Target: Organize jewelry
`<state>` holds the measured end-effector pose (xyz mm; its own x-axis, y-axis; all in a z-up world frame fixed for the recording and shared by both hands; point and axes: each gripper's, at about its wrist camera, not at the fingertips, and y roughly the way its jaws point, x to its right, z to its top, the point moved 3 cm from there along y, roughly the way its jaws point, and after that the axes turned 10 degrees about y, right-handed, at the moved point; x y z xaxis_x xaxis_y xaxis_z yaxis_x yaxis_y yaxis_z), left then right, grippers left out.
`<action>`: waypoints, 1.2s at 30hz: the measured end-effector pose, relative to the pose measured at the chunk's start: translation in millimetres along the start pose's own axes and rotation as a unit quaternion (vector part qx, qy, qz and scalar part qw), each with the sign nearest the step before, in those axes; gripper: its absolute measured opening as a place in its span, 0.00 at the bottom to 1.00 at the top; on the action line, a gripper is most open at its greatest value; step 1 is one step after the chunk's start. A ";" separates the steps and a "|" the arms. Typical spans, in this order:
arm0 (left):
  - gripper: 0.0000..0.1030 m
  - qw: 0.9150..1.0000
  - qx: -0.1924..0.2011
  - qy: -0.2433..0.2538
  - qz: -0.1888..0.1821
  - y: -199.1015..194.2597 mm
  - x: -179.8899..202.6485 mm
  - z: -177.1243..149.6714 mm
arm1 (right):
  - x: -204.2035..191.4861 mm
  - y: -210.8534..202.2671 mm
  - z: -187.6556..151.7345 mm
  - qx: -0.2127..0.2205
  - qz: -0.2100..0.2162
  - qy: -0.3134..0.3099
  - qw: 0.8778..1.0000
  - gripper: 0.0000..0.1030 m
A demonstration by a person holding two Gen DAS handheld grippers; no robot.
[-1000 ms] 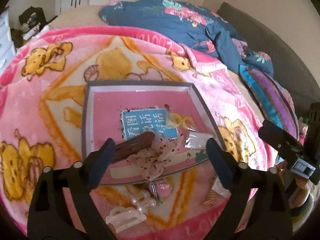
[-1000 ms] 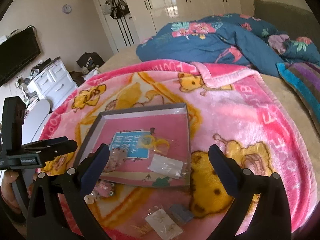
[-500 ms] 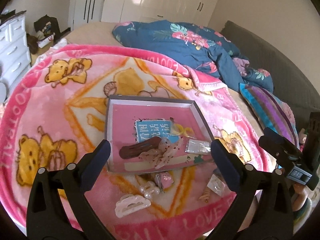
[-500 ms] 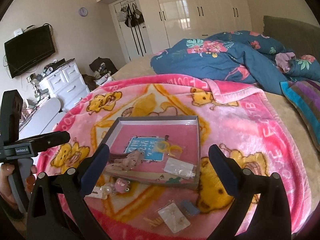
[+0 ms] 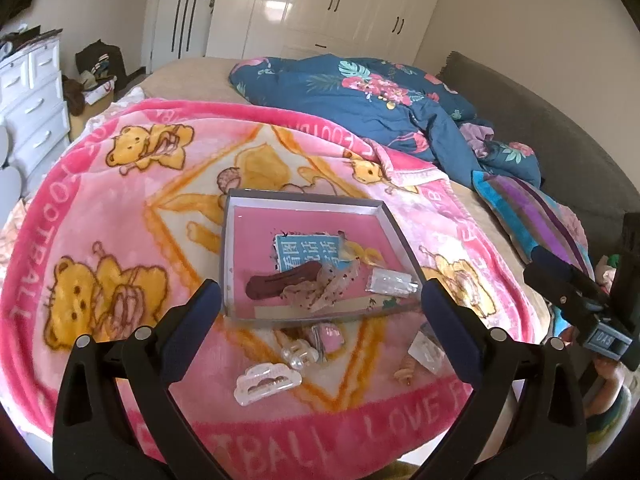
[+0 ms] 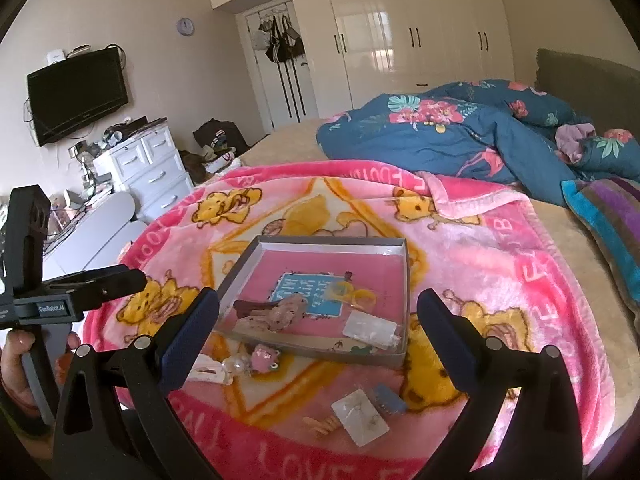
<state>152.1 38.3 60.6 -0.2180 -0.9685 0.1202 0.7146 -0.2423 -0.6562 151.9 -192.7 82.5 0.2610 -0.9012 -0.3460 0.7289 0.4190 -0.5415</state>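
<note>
A grey tray (image 5: 236, 200) (image 6: 402, 264) with a pink floor lies on the pink bear blanket. In it are a brown hair clip with a lace bow (image 5: 296, 284) (image 6: 272, 312), yellow rings (image 5: 364, 254) and a clear packet (image 5: 390, 282) (image 6: 370, 330). In front of the tray lie a white claw clip (image 5: 266, 382), a pearl clip (image 5: 300, 354), a pink charm (image 5: 330, 334) (image 6: 264, 358), a clear packet (image 6: 360, 416) and an orange piece (image 5: 404, 370). My left gripper (image 5: 320, 304) is open and empty, above the tray's near edge. My right gripper (image 6: 318, 318) is open and empty, also held back.
A blue floral duvet (image 5: 360, 100) is bunched at the far side of the bed. A striped pillow (image 5: 532, 212) lies at the right. White drawers (image 6: 148, 164) and a wall TV (image 6: 76, 94) stand beyond the bed's left side.
Both grippers have pulled back and up from the tray, so more of the bed and room shows. The hair clip with the bow stays in the tray. Both stay open.
</note>
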 end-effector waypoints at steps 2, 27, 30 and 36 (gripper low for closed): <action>0.91 1.000 -0.001 0.002 0.001 -1.9 1.3 -2.6 | -3.0 -2.9 -1.9 -0.001 0.003 -0.003 1.000 0.96; 0.91 0.999 -0.044 0.021 0.022 3.1 9.8 -69.7 | 7.4 -6.7 -75.8 -0.061 -0.006 -0.024 0.998 0.96; 0.91 0.998 -0.053 0.015 0.023 7.0 8.0 -81.2 | 10.0 -4.8 -82.2 -0.069 -0.008 -0.025 0.997 0.96; 0.91 0.996 -0.080 0.018 0.027 17.9 9.6 -104.0 | 17.3 -1.6 -94.5 -0.080 -0.011 -0.018 0.997 0.96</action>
<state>93.7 30.7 -27.5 -0.2069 -0.9767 0.0566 0.6112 -0.1742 -0.7721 95.5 -198.5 5.0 0.2716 -0.9124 -0.3062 0.6248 0.4092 -0.6649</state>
